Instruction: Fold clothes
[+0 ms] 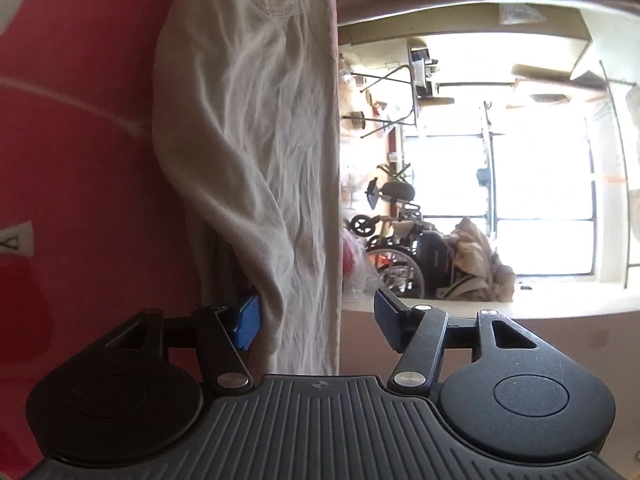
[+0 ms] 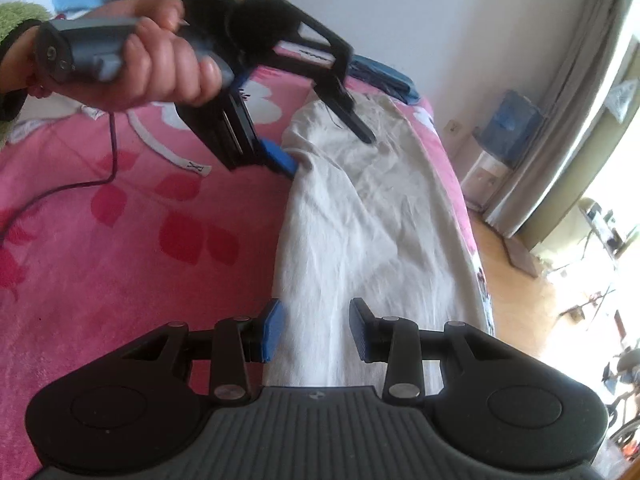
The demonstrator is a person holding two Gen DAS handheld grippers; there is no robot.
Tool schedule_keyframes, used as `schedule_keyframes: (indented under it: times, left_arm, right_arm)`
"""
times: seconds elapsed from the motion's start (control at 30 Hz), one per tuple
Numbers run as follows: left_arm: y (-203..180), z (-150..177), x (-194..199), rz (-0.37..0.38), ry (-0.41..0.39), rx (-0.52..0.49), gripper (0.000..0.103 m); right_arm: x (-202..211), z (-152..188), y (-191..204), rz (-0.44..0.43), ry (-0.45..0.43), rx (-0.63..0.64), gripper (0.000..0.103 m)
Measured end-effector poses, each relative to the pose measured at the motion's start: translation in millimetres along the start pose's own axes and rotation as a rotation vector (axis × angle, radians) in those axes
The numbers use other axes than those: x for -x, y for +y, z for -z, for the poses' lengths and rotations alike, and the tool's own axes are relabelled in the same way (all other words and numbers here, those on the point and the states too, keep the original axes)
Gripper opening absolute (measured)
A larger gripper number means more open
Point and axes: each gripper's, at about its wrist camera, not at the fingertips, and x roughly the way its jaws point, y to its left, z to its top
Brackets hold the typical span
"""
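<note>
Both tongs, the left gripper [image 1: 318, 318] and right gripper [image 2: 316, 330], stood part-open, gripping nothing, the cream trousers [image 2: 360, 216] toward twelve o'clock folded lengthwise, crosswise folds remaining.

Cream trousers [image 2: 360, 208], pink blanket [image 2: 120, 240] with red and white flowers, blue-padded black tongs [image 2: 316, 330]

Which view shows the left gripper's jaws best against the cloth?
Right wrist view: the whole left gripper shows from outside, jaws apart, straddling a fold of the wrinkled off-white cotton garment on the pink flowered blanket. Left wrist view shows only its own jaws up close, cloth between them.
</note>
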Motion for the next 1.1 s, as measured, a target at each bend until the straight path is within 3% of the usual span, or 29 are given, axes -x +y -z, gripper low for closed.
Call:
schedule_keyframes:
  times: [0.1,0.23,0.5,0.53,0.6,0.7,0.83,1.1]
  left_arm:
    - [9.8,2.6,-2.6,-0.044,-0.004,0.027,0.059]
    - [20.1,7.3,-6.3,-0.093,-0.004,0.040,0.059]
    - [1.0,16.8,12.3,-0.040,-0.017,0.047,0.060]
    - [-1.3,18.3,12.7,-0.029,-0.017,0.048,0.060]
    - [-4.4,22.1,13.8,-0.012,-0.017,0.042,0.060]
    - [-5.2,22.5,10.7,-0.009,-0.016,0.026,0.060]
    - [-1.2,22.3,5.2,-0.022,-0.013,0.008,0.060]
    - [3.0,19.0,16.3,-0.064,-0.043,-0.031,0.060]
  right_arm:
    - [-0.2,1.2,-0.9,-0.023,0.002,-0.018,0.039]
    - [-8.3,-3.4,13.7,-0.042,-0.010,0.076,0.039]
    - [-28.8,-3.2,29.0,0.000,0.032,0.139,0.036]
    - [-28.8,-1.3,28.6,0.006,0.037,0.136,0.034]
    - [-26.4,2.6,23.3,0.022,0.036,0.120,0.014]
    - [-14.1,4.8,3.8,0.037,0.014,0.030,0.003]
    - [3.5,5.7,-15.8,0.042,-0.011,-0.051,0.002]
    - [15.1,8.5,-10.1,0.036,-0.025,0.023,0.002]
